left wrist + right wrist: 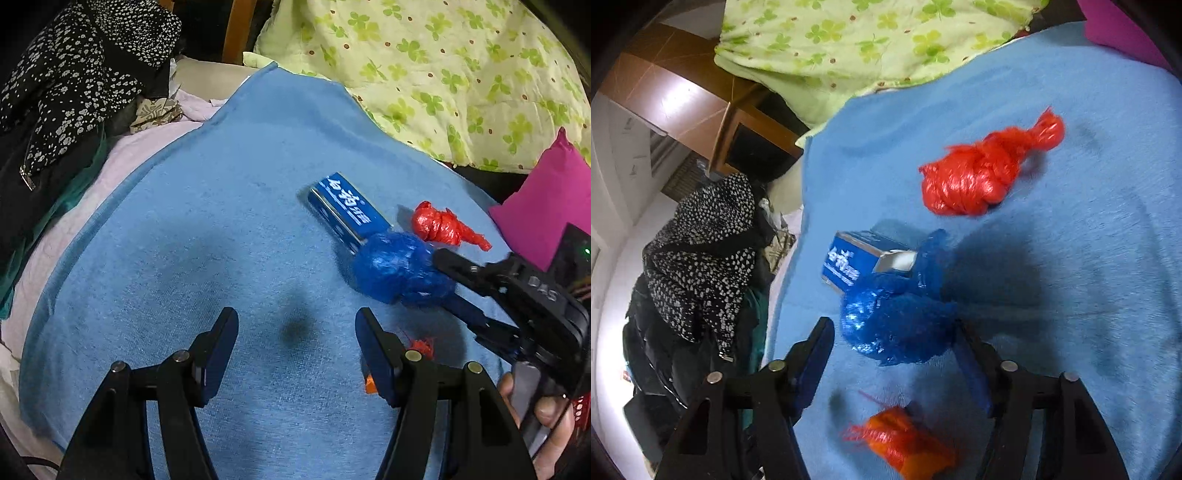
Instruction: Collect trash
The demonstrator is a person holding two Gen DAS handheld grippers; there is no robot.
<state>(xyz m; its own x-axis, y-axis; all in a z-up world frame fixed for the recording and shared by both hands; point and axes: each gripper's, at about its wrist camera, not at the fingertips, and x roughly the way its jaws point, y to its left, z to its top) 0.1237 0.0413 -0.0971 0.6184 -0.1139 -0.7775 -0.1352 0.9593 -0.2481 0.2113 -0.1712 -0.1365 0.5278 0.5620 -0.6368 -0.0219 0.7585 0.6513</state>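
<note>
A crumpled blue plastic bag [399, 273] lies on the blue towel [221, 221], touching a blue box with white lettering [343, 210]. A knotted red plastic bag [443, 225] lies just beyond. My right gripper [448, 284] is open with its jaws around the blue bag [894, 321]. In the right wrist view my right gripper [892, 347] has the box [857, 262] and red bag [982, 173] ahead, and a small orange-red wrapper [905, 439] below it. My left gripper [295, 332] is open and empty over bare towel; the orange wrapper [421, 347] peeks beside its right finger.
A green clover-print quilt [443, 74] lies at the back. A magenta cushion [546, 206] sits at the right. Black spotted clothing [74, 92] is piled at the left, beside a wooden cabinet [683, 107].
</note>
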